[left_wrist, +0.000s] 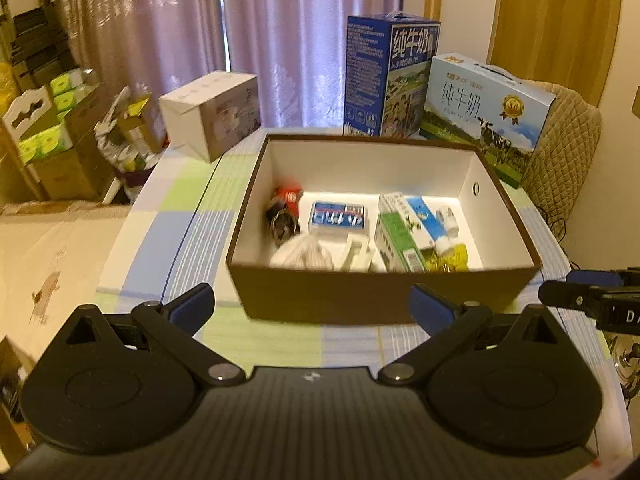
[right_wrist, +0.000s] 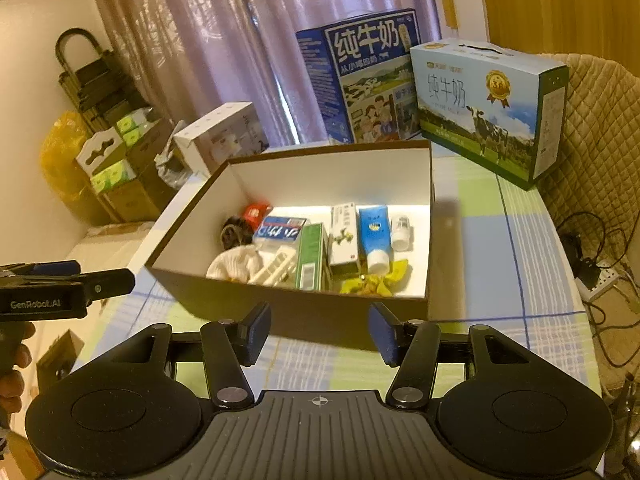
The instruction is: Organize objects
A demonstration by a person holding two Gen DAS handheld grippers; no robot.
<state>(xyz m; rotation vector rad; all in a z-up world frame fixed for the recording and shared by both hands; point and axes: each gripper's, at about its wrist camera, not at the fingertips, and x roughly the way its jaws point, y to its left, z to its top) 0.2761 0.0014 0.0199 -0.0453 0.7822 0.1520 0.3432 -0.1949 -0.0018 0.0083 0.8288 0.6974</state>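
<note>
A brown box [left_wrist: 360,292] with a white inside stands on the checked tablecloth. It holds several small items: a red packet [left_wrist: 290,196], a blue-and-white carton [left_wrist: 338,216], a white cloth [left_wrist: 302,254], a green carton [left_wrist: 396,240], a blue tube [right_wrist: 374,232] and a yellow wrapper [right_wrist: 380,280]. My left gripper [left_wrist: 312,306] stands open in front of the box's near wall, nothing between its fingers. My right gripper [right_wrist: 320,332] also stands open before the same box [right_wrist: 304,312], empty. Each gripper shows at the edge of the other's view.
Two milk cases, a dark blue case [left_wrist: 390,76] and a light blue case [left_wrist: 486,116], stand behind the box. A white carton [left_wrist: 212,112] sits at the table's back left. A padded chair back [right_wrist: 596,128] and cables [right_wrist: 600,264] lie to the right. Stacked boxes [left_wrist: 48,136] fill the left.
</note>
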